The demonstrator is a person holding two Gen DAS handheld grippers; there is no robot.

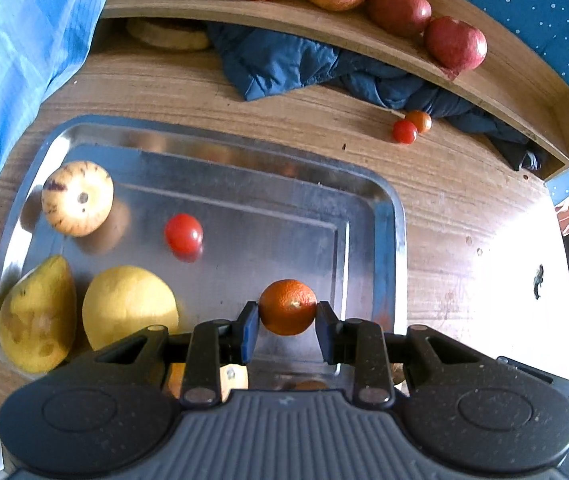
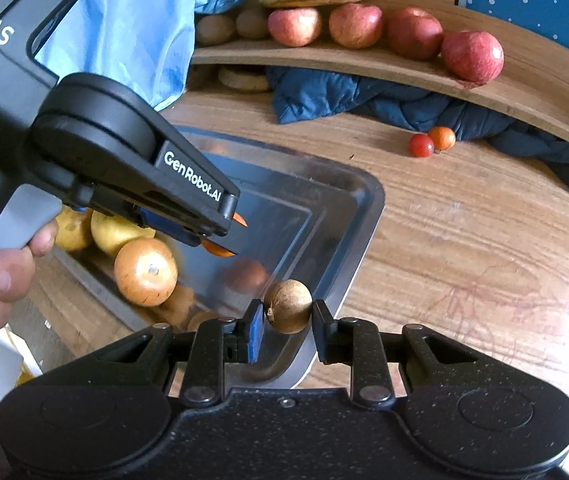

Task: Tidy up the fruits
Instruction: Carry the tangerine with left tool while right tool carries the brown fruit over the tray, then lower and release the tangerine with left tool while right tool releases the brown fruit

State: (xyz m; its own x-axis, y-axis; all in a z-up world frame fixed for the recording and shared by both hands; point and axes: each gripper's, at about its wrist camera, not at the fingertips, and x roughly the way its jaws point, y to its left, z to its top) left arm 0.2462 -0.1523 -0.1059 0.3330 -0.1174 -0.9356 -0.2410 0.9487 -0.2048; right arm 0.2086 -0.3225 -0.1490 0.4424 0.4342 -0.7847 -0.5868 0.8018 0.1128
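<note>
Right now you are mid-delivery with both hands: your left gripper (image 1: 287, 320) is clenched on a small orange (image 1: 288, 306), held above the near right part of the steel tray (image 1: 398, 216), and your right gripper (image 2: 287, 322) pinches a small brown fruit (image 2: 287, 305) over the tray's near corner. Already in the tray are a cherry tomato (image 1: 183, 234), a pear (image 1: 36, 316) and a lemon (image 1: 128, 306). Next, I'd judge, you lower each fruit onto bare metal and release gently so neither rolls. Two tomatoes (image 1: 410, 127) wait on the counter (image 1: 464, 200).
</note>
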